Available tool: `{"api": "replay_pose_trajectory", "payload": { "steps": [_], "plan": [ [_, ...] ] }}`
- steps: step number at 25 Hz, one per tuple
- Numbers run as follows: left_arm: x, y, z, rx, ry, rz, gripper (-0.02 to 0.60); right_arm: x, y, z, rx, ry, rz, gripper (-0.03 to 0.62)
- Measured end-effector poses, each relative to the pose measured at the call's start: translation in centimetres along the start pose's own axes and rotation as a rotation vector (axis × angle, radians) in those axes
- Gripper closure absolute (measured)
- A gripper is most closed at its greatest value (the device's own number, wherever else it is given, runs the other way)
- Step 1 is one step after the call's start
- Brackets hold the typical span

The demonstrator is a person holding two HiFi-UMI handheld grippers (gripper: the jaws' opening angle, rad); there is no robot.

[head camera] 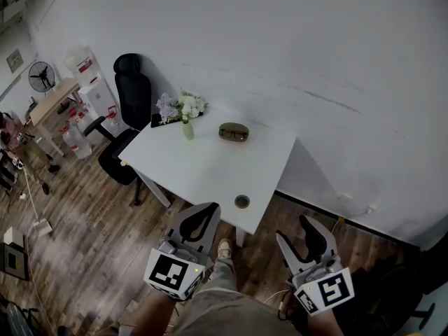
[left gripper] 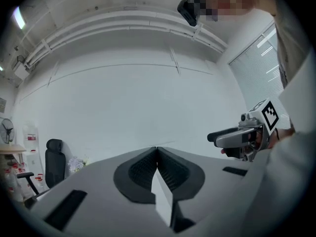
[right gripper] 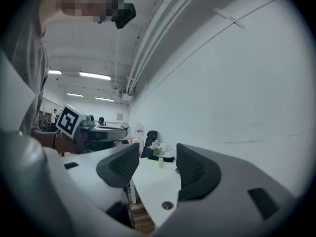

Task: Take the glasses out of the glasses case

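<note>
A dark olive glasses case (head camera: pixel 233 132) lies closed on the white table (head camera: pixel 203 170), toward its far side. Both grippers hover in front of the table's near edge, well short of the case. My left gripper (head camera: pixel 209 209) has its jaws shut tip to tip with nothing between them, as the left gripper view (left gripper: pixel 157 150) also shows. My right gripper (head camera: pixel 295 231) stands open and empty; in the right gripper view (right gripper: pixel 158 151) the table (right gripper: pixel 150 184) shows through the gap. The glasses are not visible.
A small vase of flowers (head camera: pixel 183 110) stands left of the case, and a round cable hole (head camera: pixel 242 201) sits near the table's front edge. A black office chair (head camera: pixel 129 117) stands at the table's left. The white wall (head camera: pixel 315 61) runs behind.
</note>
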State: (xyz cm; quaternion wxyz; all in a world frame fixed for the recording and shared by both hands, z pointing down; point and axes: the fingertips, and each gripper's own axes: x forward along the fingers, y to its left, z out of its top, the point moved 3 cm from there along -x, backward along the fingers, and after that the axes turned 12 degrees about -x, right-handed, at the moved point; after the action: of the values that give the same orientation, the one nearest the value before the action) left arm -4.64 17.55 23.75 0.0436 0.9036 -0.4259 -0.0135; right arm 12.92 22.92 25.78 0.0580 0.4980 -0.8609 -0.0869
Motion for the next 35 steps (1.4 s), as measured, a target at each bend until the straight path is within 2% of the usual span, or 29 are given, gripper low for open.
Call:
{"api": "replay_pose_trajectory", "payload": {
  "steps": [6, 14, 23, 27, 35],
  "plan": [
    [5.6, 6.0, -0.2, -0.026, 0.033, -0.011, 0.565, 7.7, -2.9, -1.1, 0.092, 0.042, 0.031, 0.345],
    [13.9, 15.2, -1.1, -0.042, 0.081, -0.008, 0.565, 21.1, -7.5, -3.3, 0.079, 0.112, 0.07, 0.345],
    [24.0, 23.8, -5.8, -0.073, 0.209, -0.035, 0.565, 35.7, -11.6, -9.0, 0.121, 0.208, 0.123, 0.355],
    [27.3, 26.0, -8.3, -0.083, 0.256, -0.056, 0.565, 39.6, -12.8, -11.9, 0.126, 0.279, 0.119, 0.359],
    [31.1, 29.6, -13.7, -0.138, 0.335, -0.017, 0.565, 44.9, -12.6, -19.1, 0.172, 0.384, 0.172, 0.369]
  ]
}}
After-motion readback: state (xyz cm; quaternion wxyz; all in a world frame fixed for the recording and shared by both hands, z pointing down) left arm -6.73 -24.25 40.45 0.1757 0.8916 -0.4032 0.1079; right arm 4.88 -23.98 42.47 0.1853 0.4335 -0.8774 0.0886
